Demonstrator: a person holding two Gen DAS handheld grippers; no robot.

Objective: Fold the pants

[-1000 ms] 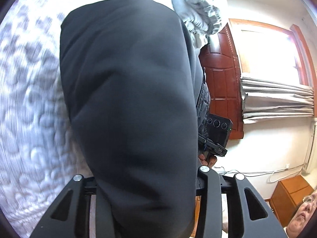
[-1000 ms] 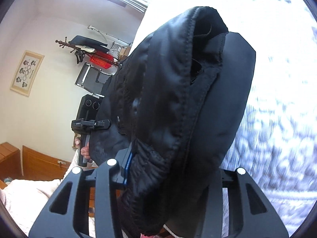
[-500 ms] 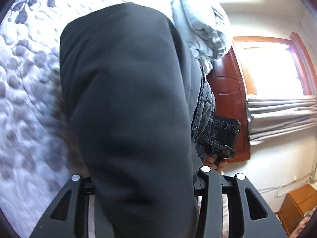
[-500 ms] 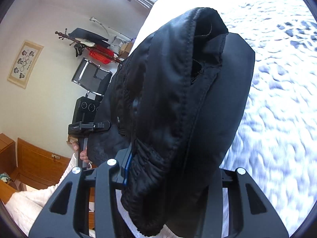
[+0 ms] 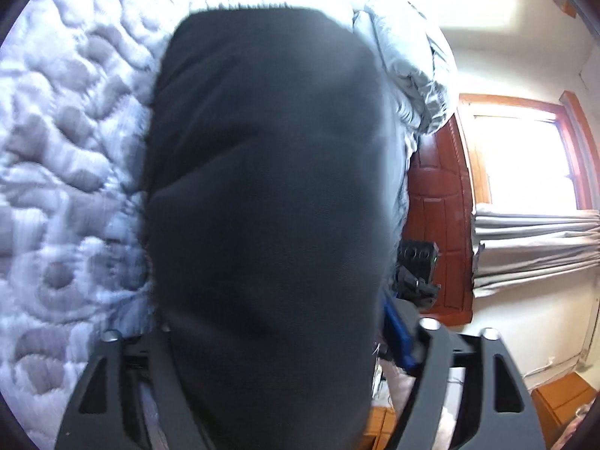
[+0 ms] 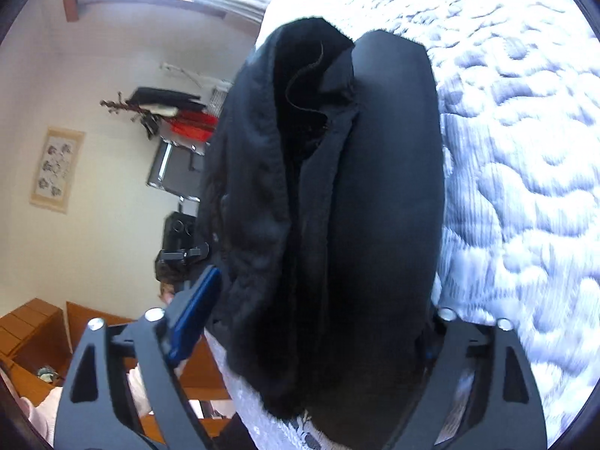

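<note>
The black pants fill the middle of the left wrist view, hanging folded between my left gripper's fingers, over the quilted bed. In the right wrist view the pants show their gathered waistband edge and a smooth folded side between my right gripper's fingers. Both pairs of jaws now stand wider apart than before, with the blue pad of the right one bare; the cloth still lies between them. The other gripper shows beyond the cloth in each view.
A white-grey quilted bedspread lies under the pants. A grey duvet is bunched at the bed's far end. A red wooden door, window with curtain, wooden furniture and a clothes rack stand around the room.
Both grippers have come down closer to the bed with the pants. Their jaws have spread wider, and the blue pads now show beside the cloth.
</note>
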